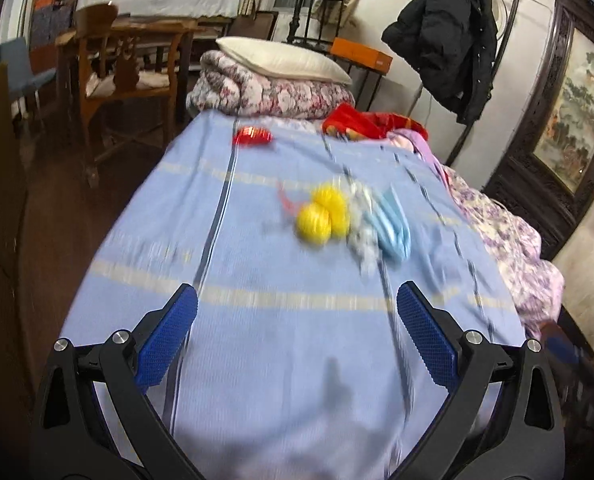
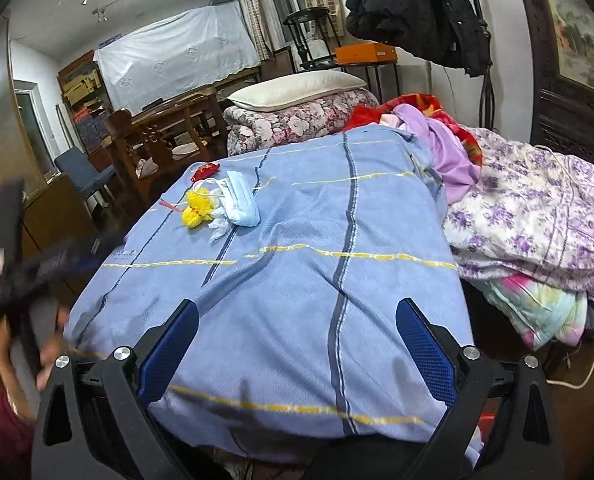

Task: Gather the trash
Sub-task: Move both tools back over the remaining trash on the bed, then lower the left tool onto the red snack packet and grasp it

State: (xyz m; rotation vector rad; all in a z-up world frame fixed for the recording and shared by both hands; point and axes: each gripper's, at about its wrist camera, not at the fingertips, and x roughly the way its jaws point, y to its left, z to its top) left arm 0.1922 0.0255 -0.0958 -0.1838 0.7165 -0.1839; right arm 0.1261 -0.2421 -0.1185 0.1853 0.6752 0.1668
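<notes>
Left wrist view is smeared by motion, yet the left gripper point(image 1: 297, 308) shows its blue pads point(image 1: 169, 336) spread wide with nothing between them, held above a blue bedspread point(image 1: 257, 380). Ahead of it, near the middle of the spread, lies the trash: two yellow balls point(image 1: 323, 214) touching each other, a white crumple point(image 1: 363, 224) just beside them and a pale blue mask point(image 1: 395, 226) against that. A red wrapper point(image 1: 252, 137) lies apart, farther up near the far edge. Nothing lies between the gripper and the pile.

From the right wrist, the right gripper point(image 2: 297, 316) is likewise spread and empty over the near end of the bed, well apart from the pile, which sits toward the far left. A pillow point(image 2: 297, 88) rests on a folded floral quilt point(image 2: 297, 120) at the far end; a purple-flowered quilt point(image 2: 537, 208) is heaped along the right side. Wooden chairs point(image 2: 161, 140) stand left of the bed, and a black coat point(image 2: 413, 8) hangs beyond it. No bin or bag shows in either view.
</notes>
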